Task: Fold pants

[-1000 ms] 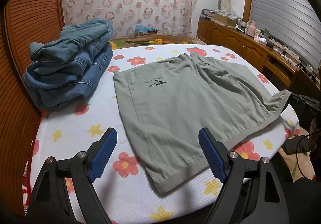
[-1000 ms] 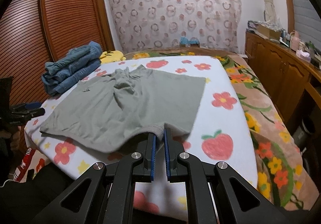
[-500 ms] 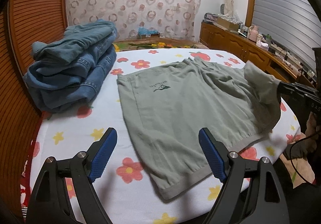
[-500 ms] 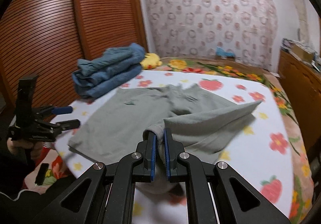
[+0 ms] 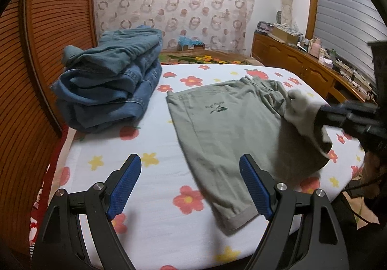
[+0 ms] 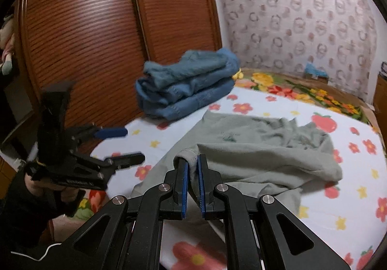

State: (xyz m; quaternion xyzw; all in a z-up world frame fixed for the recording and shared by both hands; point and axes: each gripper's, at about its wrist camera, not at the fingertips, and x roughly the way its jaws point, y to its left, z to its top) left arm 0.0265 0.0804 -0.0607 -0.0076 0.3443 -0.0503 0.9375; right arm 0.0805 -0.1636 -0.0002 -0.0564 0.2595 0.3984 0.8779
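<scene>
Grey-green shorts with a small dark logo lie spread on the flowered bed sheet. My right gripper is shut on a hem corner of the shorts and holds it lifted, folded over the rest of the cloth. In the left wrist view that right gripper reaches in from the right with the raised cloth draped from it. My left gripper hangs open above the near part of the bed, nothing between its blue pads, the near leg of the shorts just under its right finger. The right wrist view shows the left gripper open at the left.
A stack of folded blue jeans sits at the far left of the bed, next to brown slatted wardrobe doors. A wooden dresser with clutter runs along the right wall. A patterned curtain hangs behind the bed.
My right gripper has carried the shorts' corner up and leftward across the garment, folding it over. The left gripper has shifted slightly and stays open.
</scene>
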